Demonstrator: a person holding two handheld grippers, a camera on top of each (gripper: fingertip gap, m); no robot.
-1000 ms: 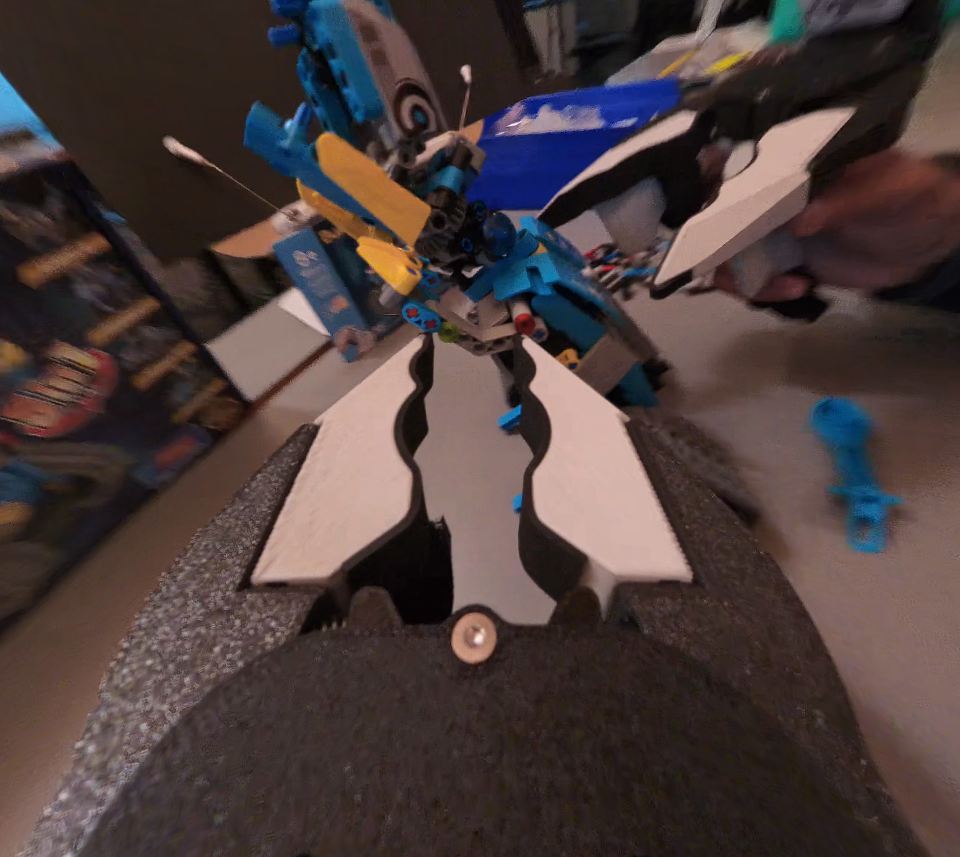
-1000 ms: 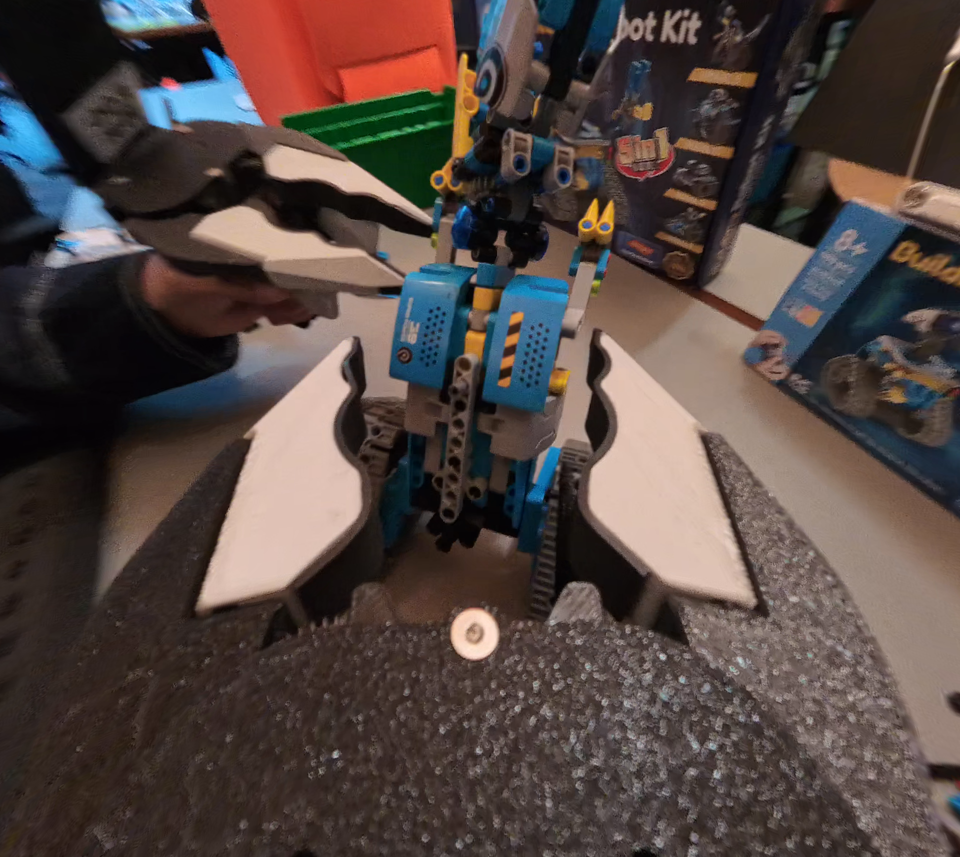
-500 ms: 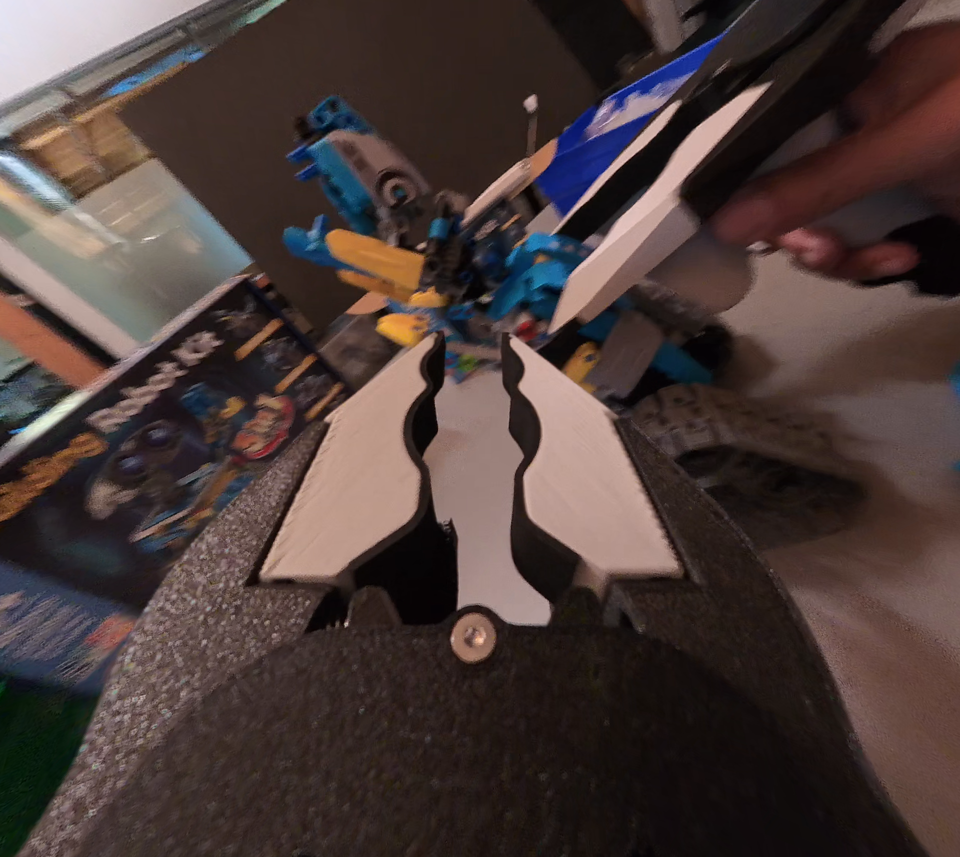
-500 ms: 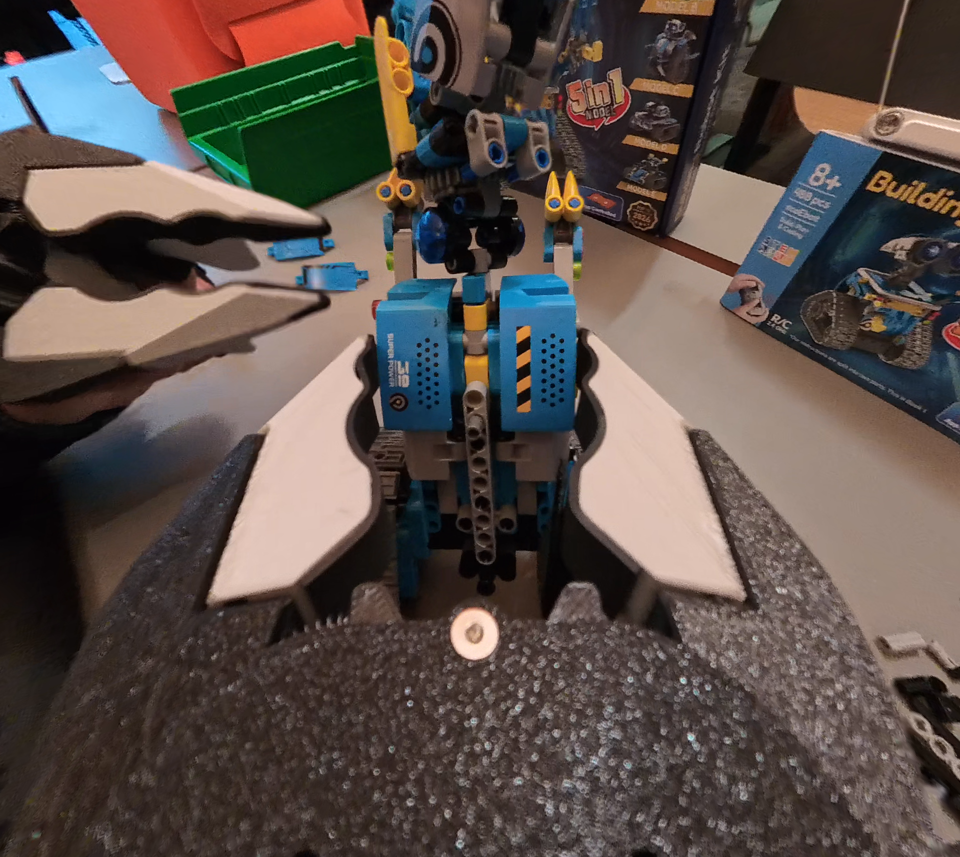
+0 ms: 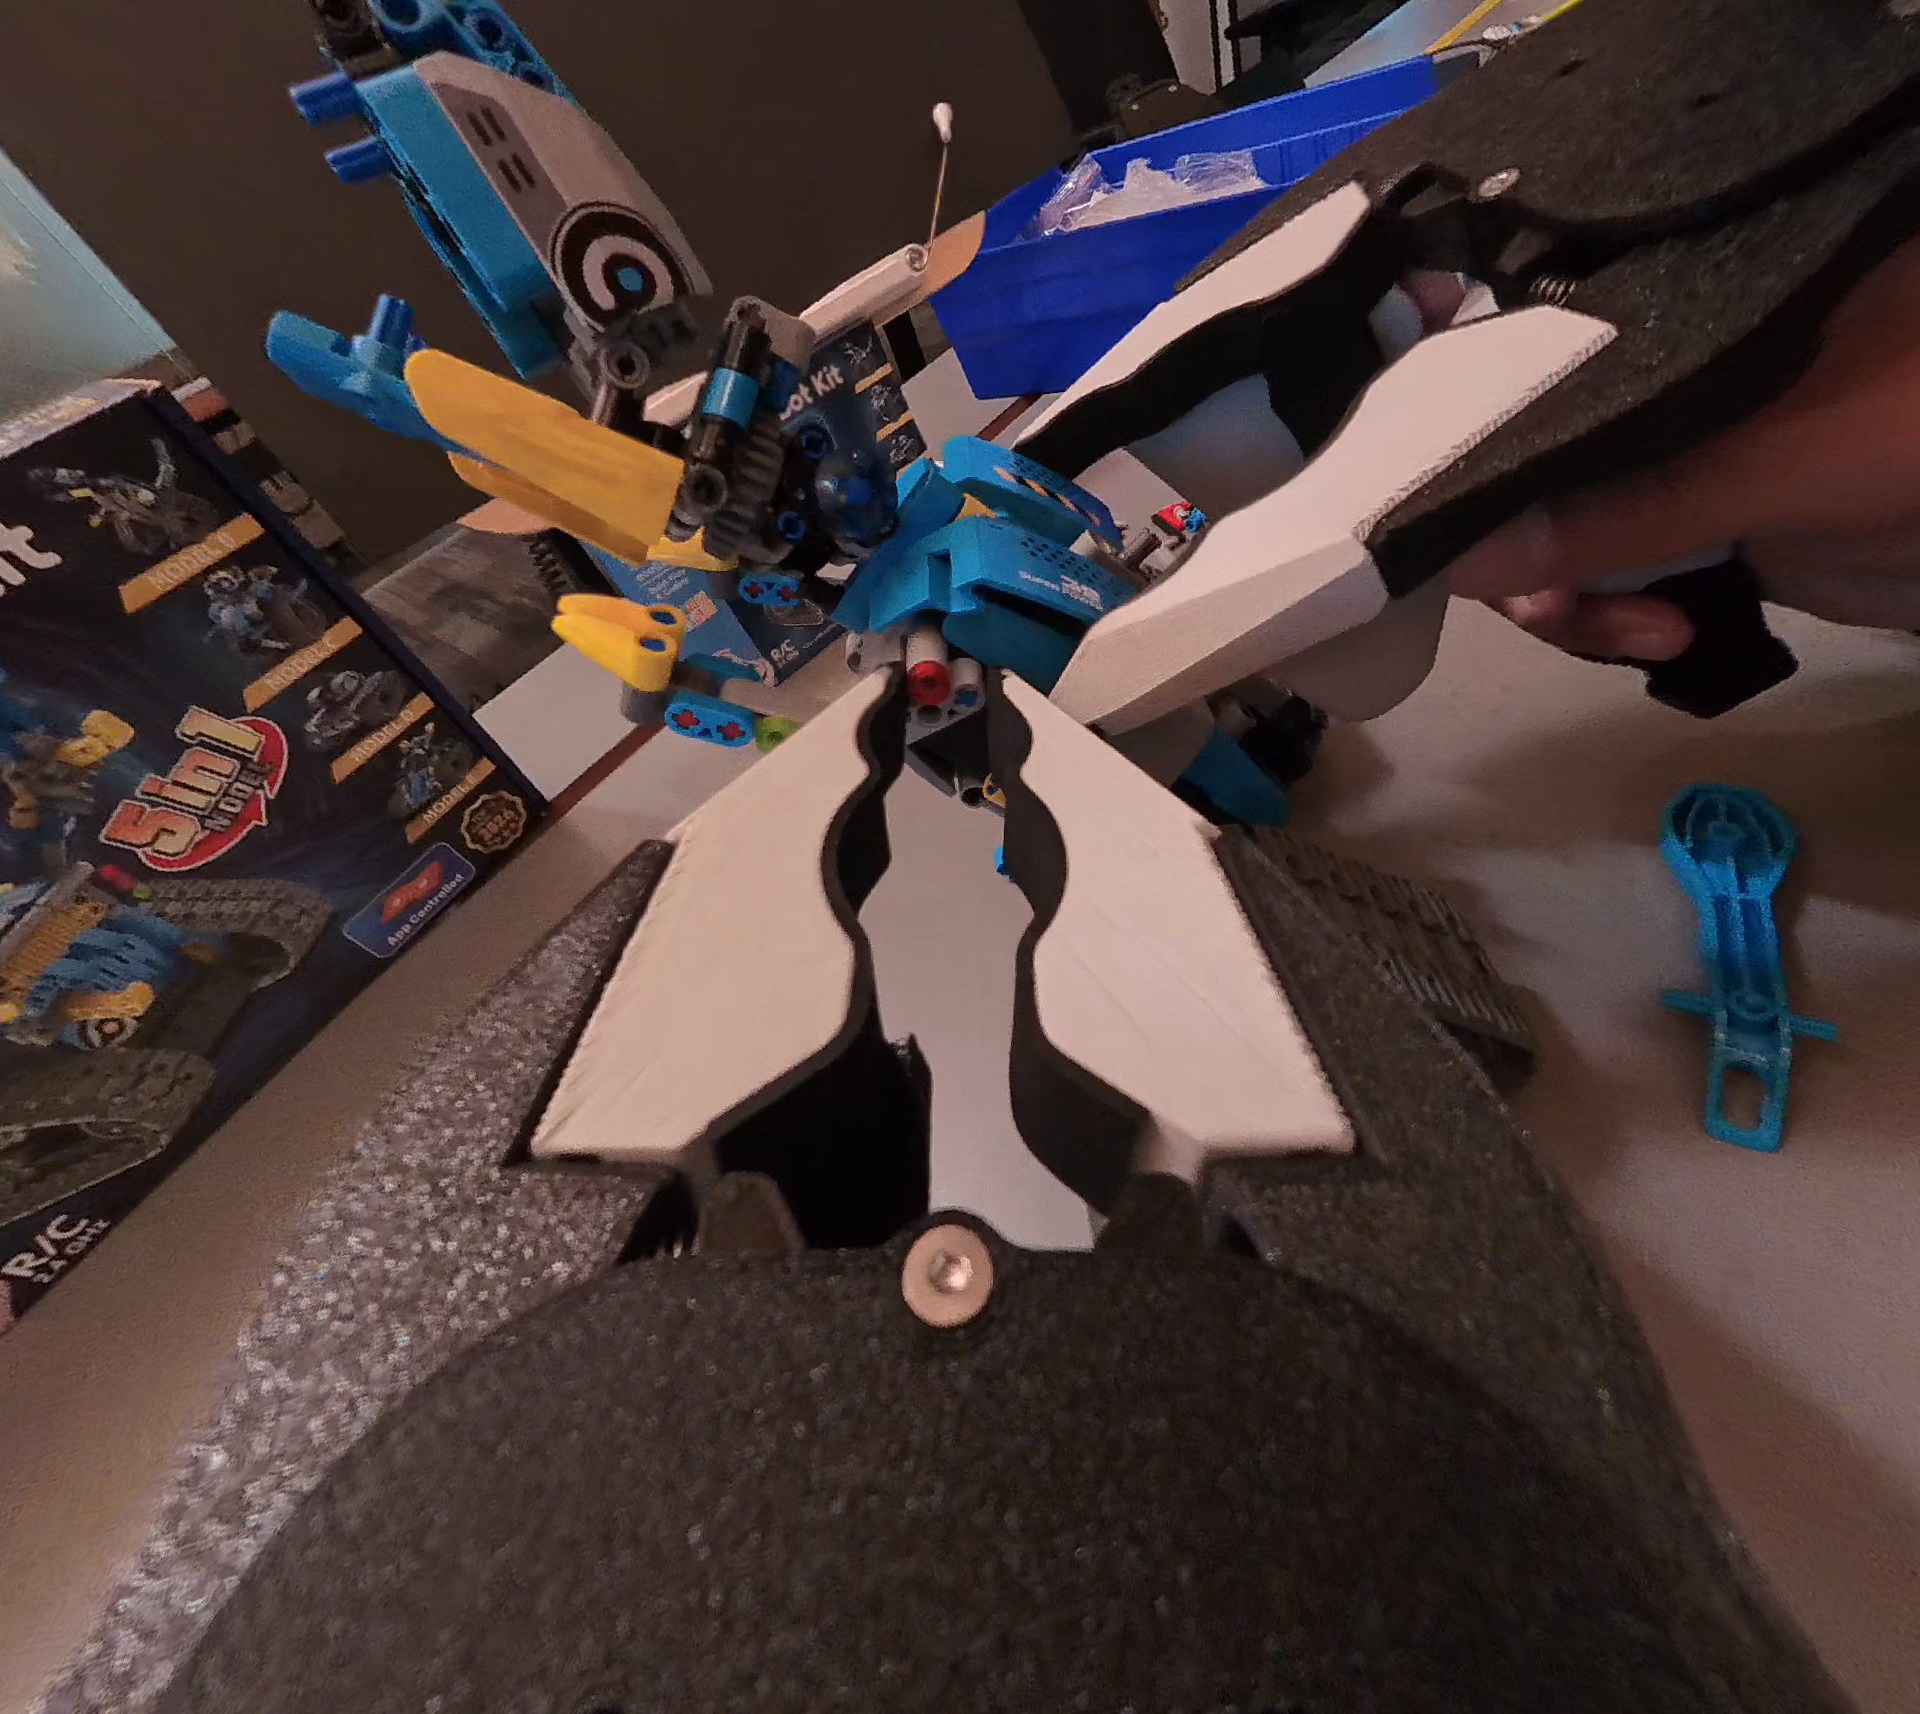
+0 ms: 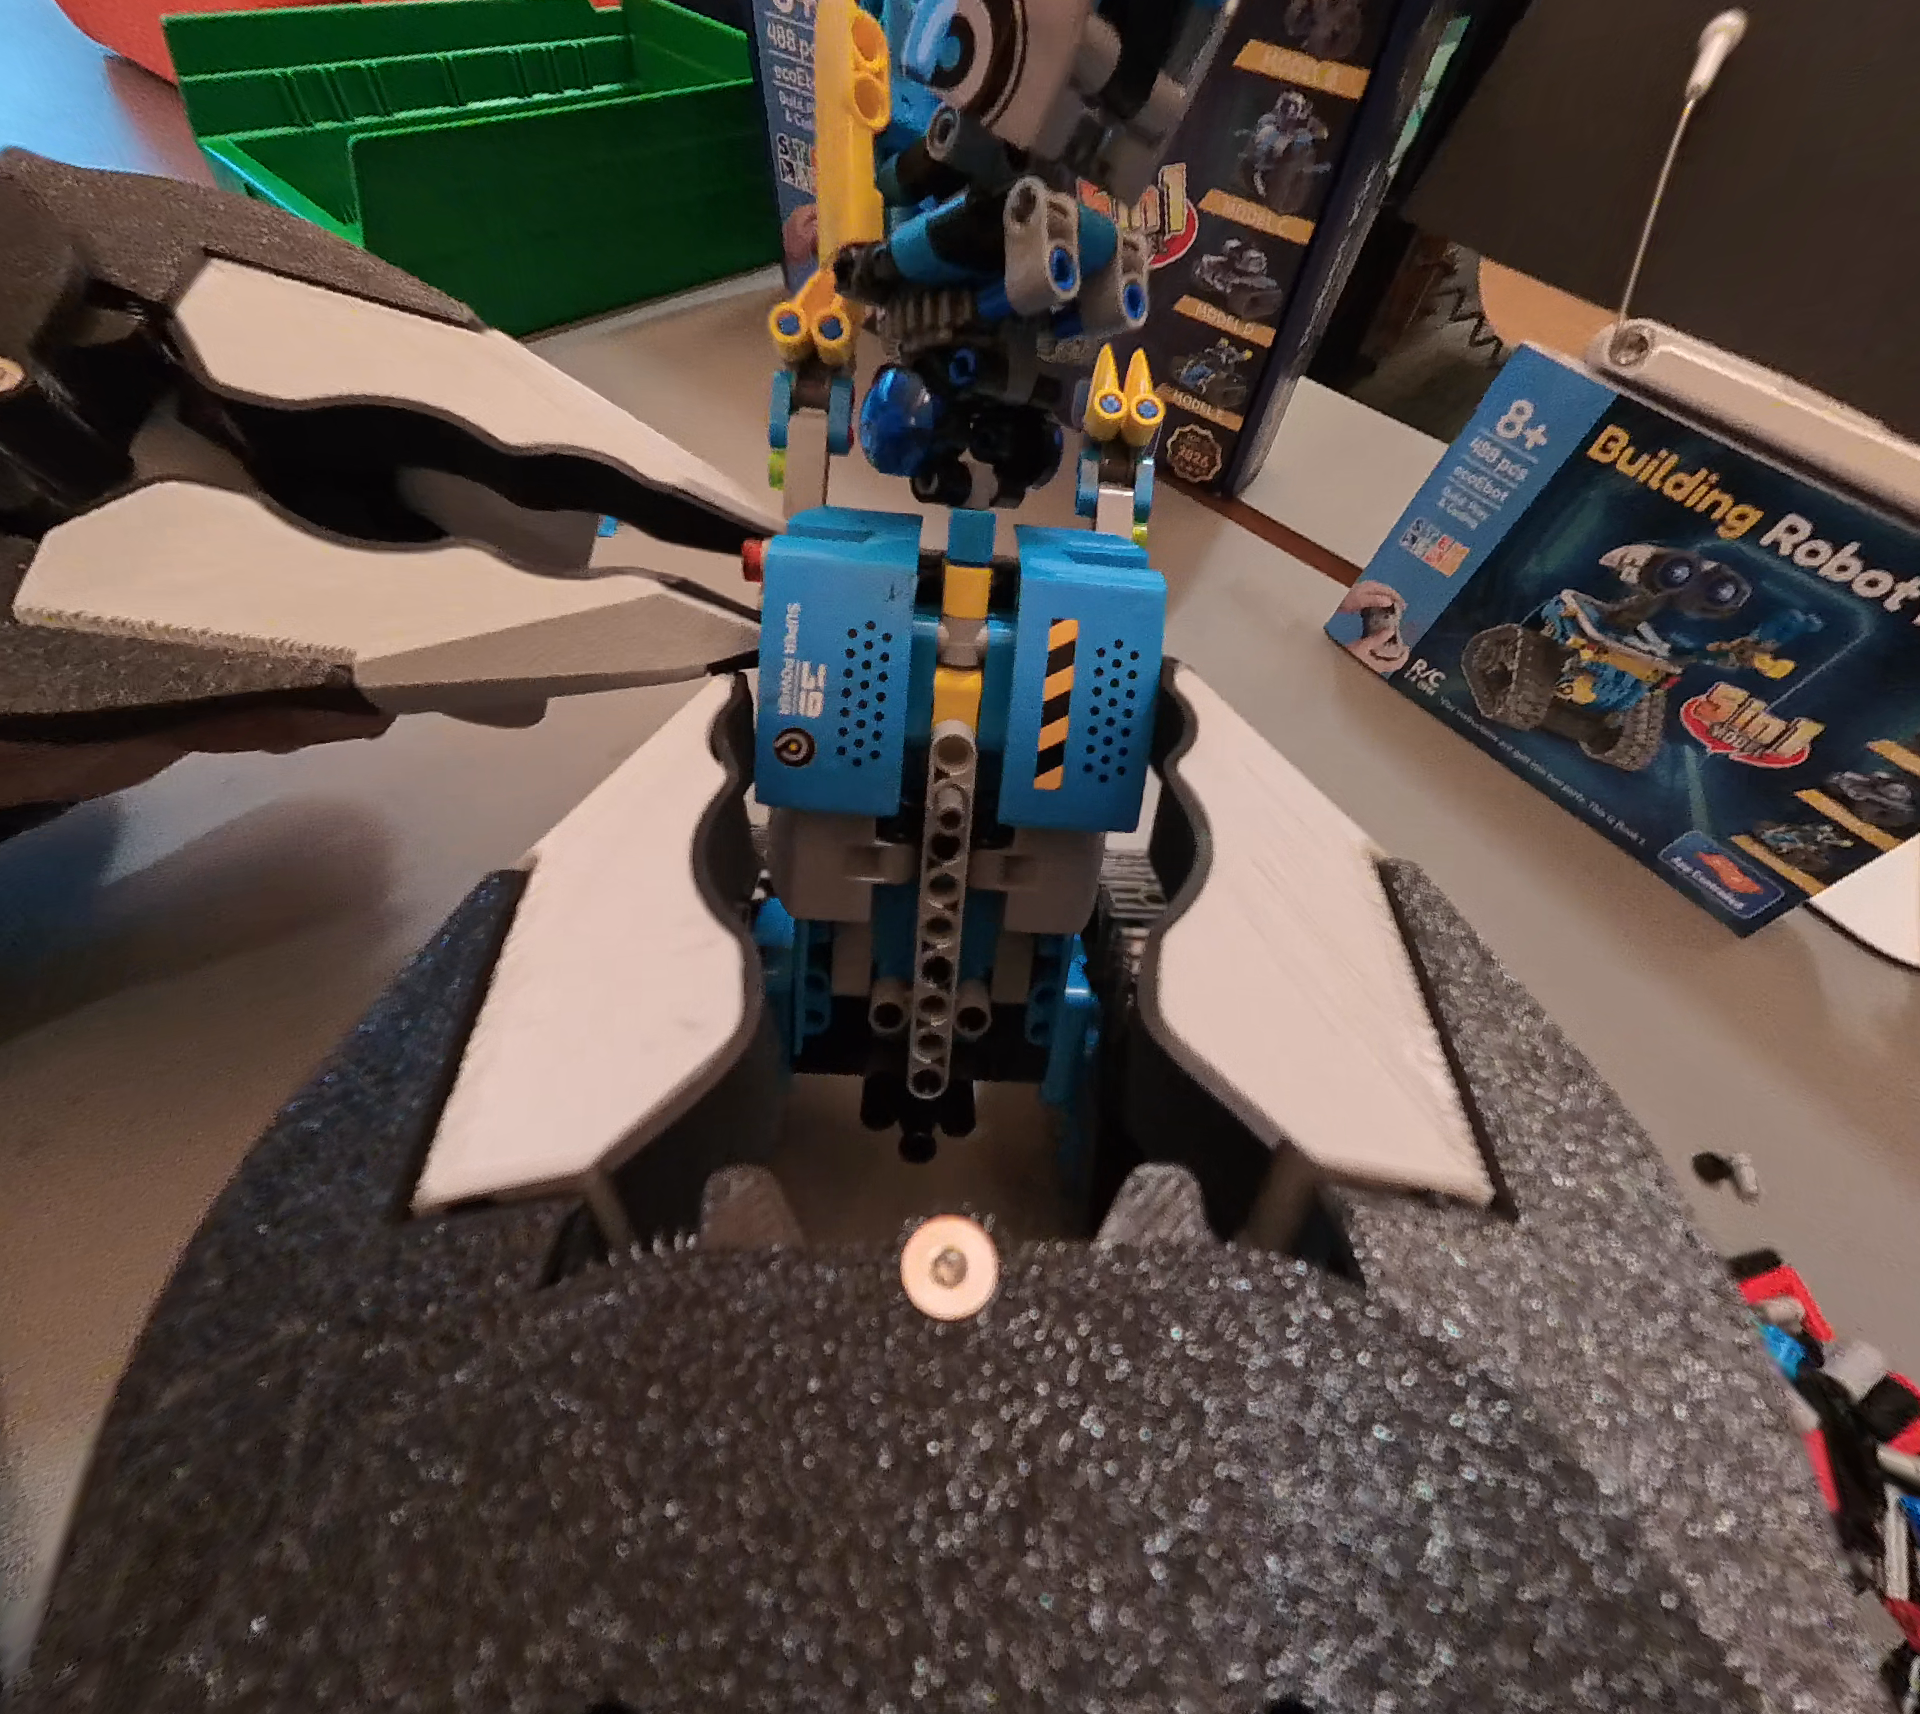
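A blue, grey and yellow brick-built robot model (image 6: 961,677) stood upright on a pale table (image 6: 260,916). The right gripper (image 6: 951,708) had its two white fingers clamped against either side of the model's lower body, just under the twin blue speaker-like blocks. The left gripper (image 5: 940,693) came in from the model's side; its tips were nearly together, closing on a small grey piece with a red pin (image 5: 928,677) low on the model, though whether they actually pinched it could not be told.

Half a second before, the left gripper had hung well off to the side with nothing between its fingers; it had since moved in until its tips met the model. A second before, the right gripper's fingers had stood wider, loosely around the model, and had since closed on it. One gripper therefore steadied the model while the other reached a part.

Around them lay printed toy boxes (image 6: 1662,625), a green bin (image 6: 499,137), a blue bin (image 5: 1164,251) and a loose blue plastic tool (image 5: 1730,958).
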